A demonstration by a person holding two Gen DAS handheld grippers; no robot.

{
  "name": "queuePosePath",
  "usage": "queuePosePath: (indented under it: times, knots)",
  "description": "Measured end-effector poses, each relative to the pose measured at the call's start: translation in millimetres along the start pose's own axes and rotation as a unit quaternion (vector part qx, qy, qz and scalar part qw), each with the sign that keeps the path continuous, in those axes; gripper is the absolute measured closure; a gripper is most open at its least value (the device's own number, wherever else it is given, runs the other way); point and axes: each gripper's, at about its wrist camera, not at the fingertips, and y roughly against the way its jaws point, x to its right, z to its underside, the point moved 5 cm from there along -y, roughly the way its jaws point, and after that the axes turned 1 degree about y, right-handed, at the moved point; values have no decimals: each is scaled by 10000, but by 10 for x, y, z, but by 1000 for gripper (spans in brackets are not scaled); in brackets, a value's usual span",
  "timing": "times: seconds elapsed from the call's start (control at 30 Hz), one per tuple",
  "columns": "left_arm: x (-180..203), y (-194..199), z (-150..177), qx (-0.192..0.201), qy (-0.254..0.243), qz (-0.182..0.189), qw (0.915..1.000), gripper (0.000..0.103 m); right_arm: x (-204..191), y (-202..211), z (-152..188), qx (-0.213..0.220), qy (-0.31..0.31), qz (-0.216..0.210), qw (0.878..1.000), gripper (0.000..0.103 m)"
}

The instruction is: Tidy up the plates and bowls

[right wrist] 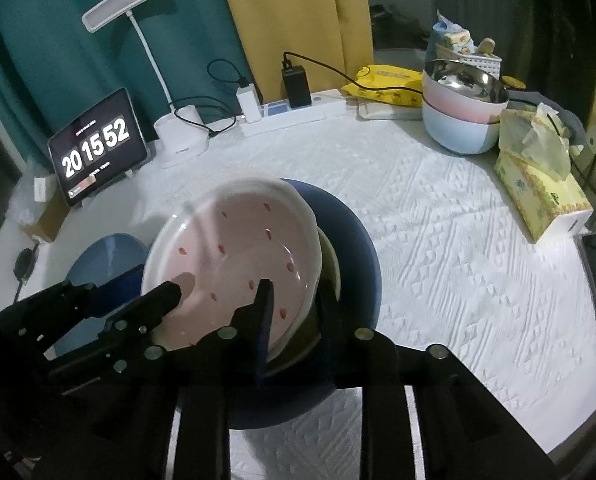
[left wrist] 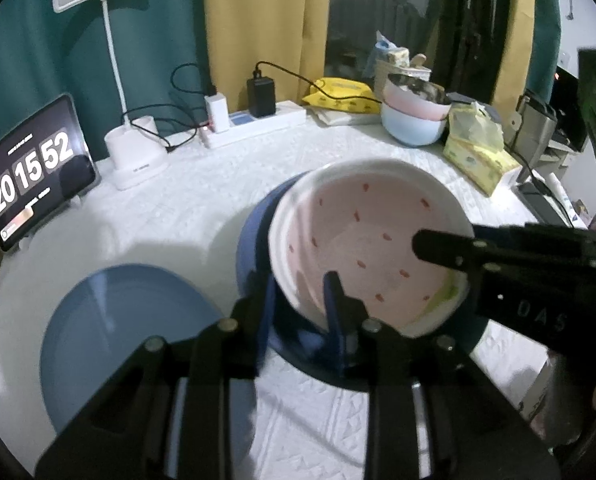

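Open cloth [right wrist: 438,240] right of the stacked bowls [right wrist: 338,248] (blue plate [left wrist: 110,332] blocks left).

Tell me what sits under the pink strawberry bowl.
Under the pink strawberry bowl shows the rim of an olive-green dish, and below that a dark blue plate. The bowl covers their centres.
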Motion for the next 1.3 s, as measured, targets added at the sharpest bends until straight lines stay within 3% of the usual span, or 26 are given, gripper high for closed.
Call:
queuePosePath:
  times: [0.07,0.13,0.3,0.77,0.97,1.3]
  knots:
    - [18,26,3,36,-44,25,10000,76,-37,28,-23,38,88,9,10000,62]
    - [25,43,-7,61,-64,41,10000,76,-73,61,-39,120,221,137,9996,42]
    - [-29,85,-38,112,14,16,9999,76,-107,93,-63,198,434,246,9986,41]
    - [-385,187,-107,350,489,-76,9982,75,264,251,-135,429,86,391,9983,41]
    - [-443,130,-66,254,585,-136,9979,68,432,211,-122,403,-88,319,9986,41]
    - [-383,-28,-24,53,414,-339,9986,67,599,64,-66,252,-270,85,9993,41]
